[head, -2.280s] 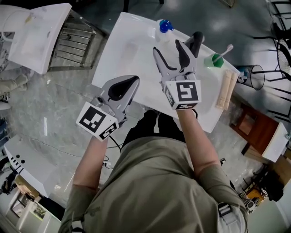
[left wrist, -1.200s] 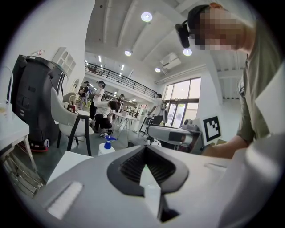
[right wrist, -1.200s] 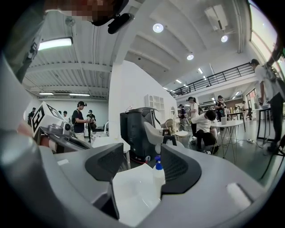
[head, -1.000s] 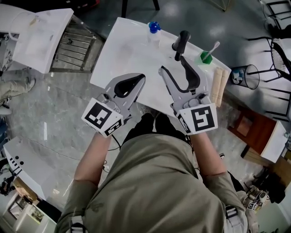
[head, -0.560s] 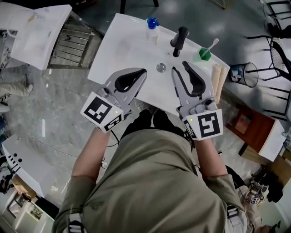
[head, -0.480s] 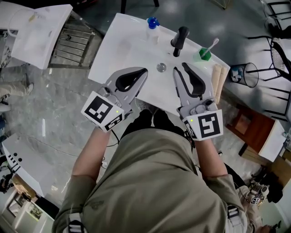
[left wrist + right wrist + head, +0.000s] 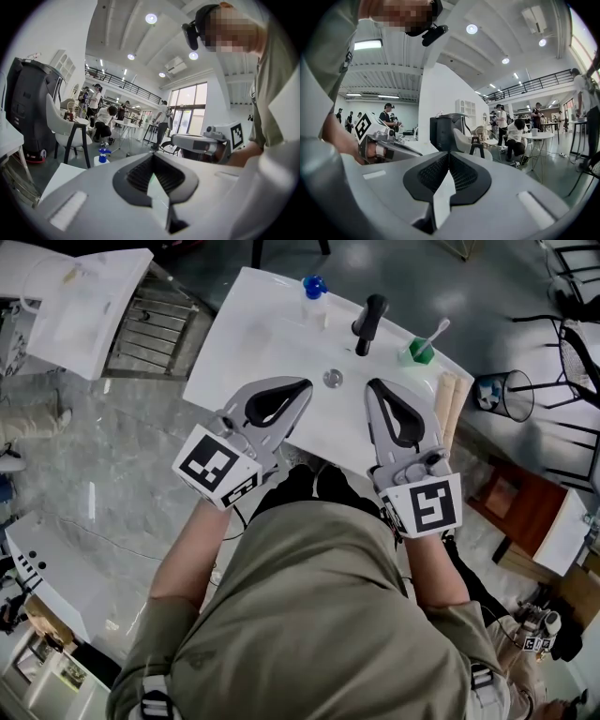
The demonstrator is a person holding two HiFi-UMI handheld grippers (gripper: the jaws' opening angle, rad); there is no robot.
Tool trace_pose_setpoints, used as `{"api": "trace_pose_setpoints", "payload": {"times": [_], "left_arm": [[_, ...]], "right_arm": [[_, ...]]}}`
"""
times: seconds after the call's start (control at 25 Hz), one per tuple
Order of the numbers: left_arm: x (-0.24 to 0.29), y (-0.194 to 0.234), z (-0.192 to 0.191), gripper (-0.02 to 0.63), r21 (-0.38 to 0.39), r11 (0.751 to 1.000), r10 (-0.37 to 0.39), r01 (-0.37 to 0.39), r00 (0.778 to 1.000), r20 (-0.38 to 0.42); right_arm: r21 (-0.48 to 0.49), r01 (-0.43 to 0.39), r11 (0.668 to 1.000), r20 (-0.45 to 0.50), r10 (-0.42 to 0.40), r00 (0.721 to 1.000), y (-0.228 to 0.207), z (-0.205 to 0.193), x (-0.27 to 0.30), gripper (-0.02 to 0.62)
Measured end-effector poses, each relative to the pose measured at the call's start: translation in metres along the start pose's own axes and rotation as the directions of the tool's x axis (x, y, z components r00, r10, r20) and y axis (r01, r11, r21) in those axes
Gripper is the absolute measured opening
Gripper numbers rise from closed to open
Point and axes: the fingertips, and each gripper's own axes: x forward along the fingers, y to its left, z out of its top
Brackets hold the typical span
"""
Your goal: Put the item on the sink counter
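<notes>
The white sink counter (image 7: 246, 329) lies below me with a drain (image 7: 332, 379) at its middle. On its far edge stand a blue-capped bottle (image 7: 314, 292), a black tap-like piece (image 7: 368, 322) and a green cup holding a toothbrush (image 7: 418, 349). My left gripper (image 7: 305, 386) hovers over the near edge, shut and empty. My right gripper (image 7: 373, 386) hangs beside it; its jaws have just been closing with nothing between them and now meet. The left gripper view shows my left gripper (image 7: 152, 158) with pads together. The right gripper view shows the same for my right gripper (image 7: 449, 155).
A beige rolled item (image 7: 448, 409) lies at the counter's right end. A wire bin (image 7: 504, 396) and a brown stool (image 7: 525, 502) stand to the right, a white unit with a rack (image 7: 89, 310) to the left. People and tables fill the room behind.
The right gripper's jaws went from wide open to shut, empty, while it drew back toward the counter's near edge. The left gripper stayed in place.
</notes>
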Motion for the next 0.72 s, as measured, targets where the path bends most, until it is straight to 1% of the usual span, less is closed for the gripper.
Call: {"api": "trace_pose_setpoints", "payload": {"times": [0.36, 0.72], "left_arm": [[0.007, -0.015, -0.001, 0.006, 0.007, 1.0, -0.019, 0.019, 1.0, -0.005], [0.008, -0.017, 0.0, 0.006, 0.013, 1.0, -0.009, 0.009, 1.0, -0.005]], "right_arm": [[0.002, -0.015, 1.0, -0.01, 0.015, 1.0, 0.0, 0.001, -0.011, 0.014], [0.006, -0.024, 1.0, -0.017, 0.024, 1.0, -0.003, -0.003, -0.014, 0.013]]}}
